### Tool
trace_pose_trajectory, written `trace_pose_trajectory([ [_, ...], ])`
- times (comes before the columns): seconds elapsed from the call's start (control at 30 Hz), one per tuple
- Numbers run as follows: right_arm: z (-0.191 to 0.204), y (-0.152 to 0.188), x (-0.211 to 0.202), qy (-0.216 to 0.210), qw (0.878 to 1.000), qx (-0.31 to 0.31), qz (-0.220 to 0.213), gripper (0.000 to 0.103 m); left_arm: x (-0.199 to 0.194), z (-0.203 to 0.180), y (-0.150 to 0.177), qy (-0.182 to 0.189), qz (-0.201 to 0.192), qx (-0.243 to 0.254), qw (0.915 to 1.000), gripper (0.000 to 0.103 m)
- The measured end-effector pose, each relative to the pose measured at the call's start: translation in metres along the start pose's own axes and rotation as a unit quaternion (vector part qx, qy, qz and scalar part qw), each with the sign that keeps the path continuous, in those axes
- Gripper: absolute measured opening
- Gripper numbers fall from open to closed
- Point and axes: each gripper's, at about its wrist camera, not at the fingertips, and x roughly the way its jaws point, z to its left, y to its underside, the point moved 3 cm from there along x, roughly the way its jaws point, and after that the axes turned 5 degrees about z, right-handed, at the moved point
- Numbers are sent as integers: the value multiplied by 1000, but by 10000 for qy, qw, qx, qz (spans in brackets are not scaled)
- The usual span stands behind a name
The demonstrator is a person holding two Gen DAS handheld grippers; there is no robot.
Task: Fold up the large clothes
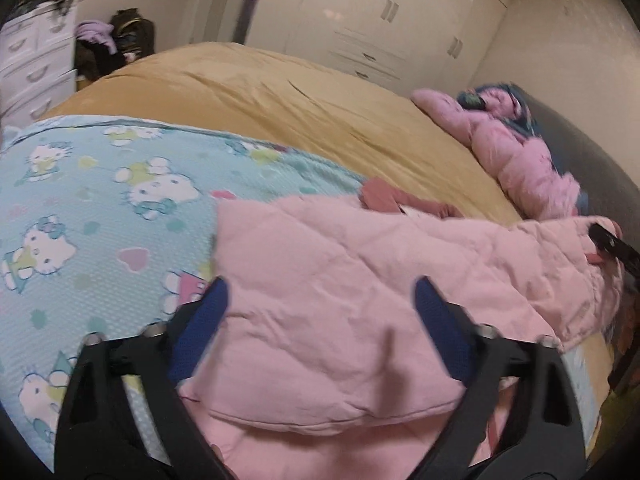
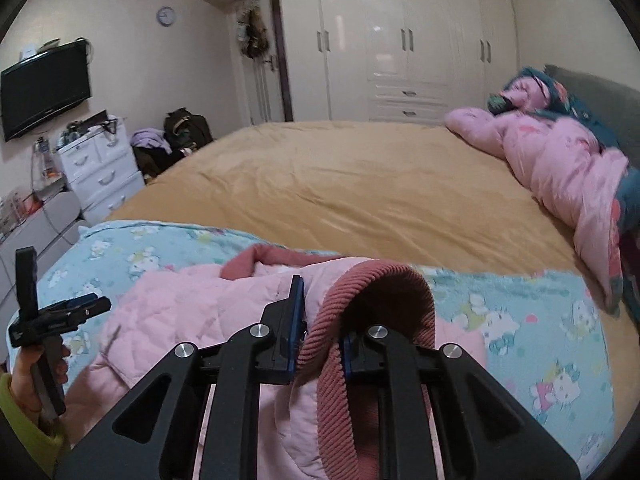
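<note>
The right gripper (image 2: 320, 344) pinches the ribbed dusty-rose cuff (image 2: 340, 320) of a pink quilted jacket (image 1: 340, 280) that lies on a cartoon-cat blanket (image 1: 100, 200) on the bed. The left gripper (image 1: 320, 312), jaws spread, hovers over the jacket's body. Likely a sleeve fold in hand; next, carry the cuff inward across the jacket.

We can read no words, numbers or brand names in either view. The blue blanket (image 1: 100, 208) carries only cartoon cat figures and hearts, without lettering. The round wall clock (image 2: 165, 16), far left on the wall, is too small for us to make out digits. A pale mark on the left gripper (image 2: 60, 322) is too blurred to read.
</note>
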Motion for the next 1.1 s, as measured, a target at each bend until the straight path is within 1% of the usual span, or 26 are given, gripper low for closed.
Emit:
trace_pose_trajectory([
  [0.03,-1,3,3,-13,10000,54,17,14,2,-3,2,3,30,49,10000,63],
  [0.07,-4,8,6,-19,9999,118,56,14,5,-7,3,55,63,106,9999,60],
  [0.13,-7,13,12,-14,9998,180,127,14,9,-14,7,202,147,202,9995,44],
  [0.2,-10,19,16,-6,9995,239,210,14,14,-21,10,338,223,354,9986,33],
  [0.23,-11,20,16,-12,9994,251,222,14,15,-24,11,343,252,413,9982,31],
  [0.3,-9,20,17,-16,9994,250,220,14,22,-28,14,250,376,523,9976,31],
  [0.43,-7,21,21,-35,9994,197,269,15,46,-23,25,87,868,454,9952,31],
  [0.5,-4,21,24,-6,9994,139,317,15,55,-21,30,3,968,458,9943,31],
  [0.53,-3,23,26,29,9993,116,365,18,57,-22,32,-51,990,501,9938,31],
  [0.6,-3,25,27,145,9989,94,427,23,60,-23,34,-155,1019,604,9928,31],
  [0.63,-3,26,28,165,9987,87,468,33,62,-24,35,-194,1034,636,9924,31],
  [0.67,-4,28,28,178,9985,104,509,40,63,-24,36,-213,1044,657,9921,31],
  [0.7,-5,30,28,179,9983,141,545,41,64,-24,36,-222,1051,672,9919,31],
  [0.77,-9,34,24,201,9979,274,550,47,65,-24,37,-223,1063,671,9918,31],
  [0.8,-11,35,21,245,9977,345,522,49,66,-23,37,-217,1071,661,9918,31],
  [0.83,-12,35,18,326,9975,390,486,56,65,-23,37,-214,1079,654,9918,31],
  [0.87,-14,35,10,481,9972,440,355,64,66,-22,38,-213,1084,648,9918,31],
  [0.93,-13,32,-2,534,9972,502,151,69,66,-23,38,-208,1092,646,9917,31],
  [1.0,-7,28,-8,431,9979,474,48,72,66,-22,38,-201,1102,633,9917,31],
  [1.07,7,25,-8,238,9992,323,59,79,66,-21,38,-176,1115,632,9916,31],
  [1.1,12,25,-6,184,9995,263,77,80,66,-20,38,-163,1120,627,9916,31],
])
